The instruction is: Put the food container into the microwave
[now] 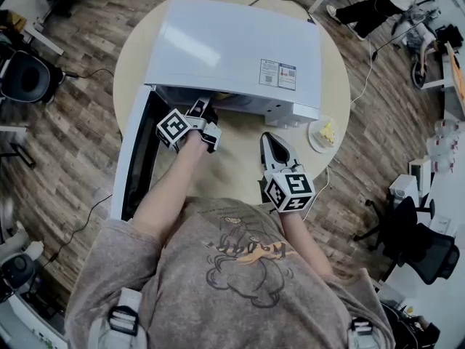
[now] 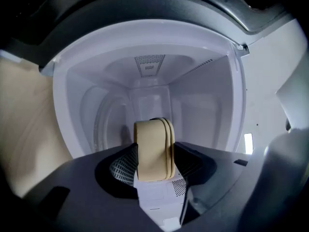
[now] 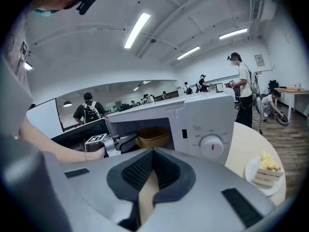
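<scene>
The white microwave (image 1: 232,49) stands on a round beige table (image 1: 240,158), its dark door (image 1: 134,158) swung open to the left. My left gripper (image 1: 200,115) reaches into the opening. It is shut on the rim of the tan food container (image 2: 153,149), which I see edge-on against the white cavity (image 2: 149,86). In the right gripper view the container (image 3: 153,137) sits low inside the cavity, with the left gripper (image 3: 116,144) at its left side. My right gripper (image 1: 275,145) hovers over the table in front of the microwave, shut and holding nothing.
A white plate with cake pieces (image 1: 325,133) lies on the table right of the microwave, below its dial (image 3: 211,146). Office chairs, desks and cables ring the table on the wooden floor. People stand in the background of the room.
</scene>
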The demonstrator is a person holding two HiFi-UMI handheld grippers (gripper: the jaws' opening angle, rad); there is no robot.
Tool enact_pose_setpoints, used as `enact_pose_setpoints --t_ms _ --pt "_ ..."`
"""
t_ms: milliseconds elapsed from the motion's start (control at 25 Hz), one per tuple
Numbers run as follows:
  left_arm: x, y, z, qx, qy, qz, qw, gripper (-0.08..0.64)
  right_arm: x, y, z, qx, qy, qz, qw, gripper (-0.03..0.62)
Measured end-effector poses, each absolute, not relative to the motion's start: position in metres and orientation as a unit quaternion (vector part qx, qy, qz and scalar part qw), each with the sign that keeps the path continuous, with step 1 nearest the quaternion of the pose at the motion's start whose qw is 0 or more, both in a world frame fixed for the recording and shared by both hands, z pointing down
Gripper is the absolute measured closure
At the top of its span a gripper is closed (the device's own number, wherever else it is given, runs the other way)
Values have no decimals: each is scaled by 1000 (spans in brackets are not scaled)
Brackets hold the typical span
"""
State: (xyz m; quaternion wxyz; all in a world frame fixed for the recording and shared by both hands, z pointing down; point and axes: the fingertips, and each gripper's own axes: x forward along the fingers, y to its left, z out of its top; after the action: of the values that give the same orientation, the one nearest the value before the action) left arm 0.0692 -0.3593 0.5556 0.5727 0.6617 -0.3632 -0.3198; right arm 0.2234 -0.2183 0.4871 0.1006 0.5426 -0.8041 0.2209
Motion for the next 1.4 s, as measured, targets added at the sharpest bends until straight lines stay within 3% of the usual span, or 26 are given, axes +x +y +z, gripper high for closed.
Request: enact_pose_setpoints --t_ms 1400 --pt "66 -363 569 629 -394 -303 597 302 219 -228 496 538 -803 233 110 594"
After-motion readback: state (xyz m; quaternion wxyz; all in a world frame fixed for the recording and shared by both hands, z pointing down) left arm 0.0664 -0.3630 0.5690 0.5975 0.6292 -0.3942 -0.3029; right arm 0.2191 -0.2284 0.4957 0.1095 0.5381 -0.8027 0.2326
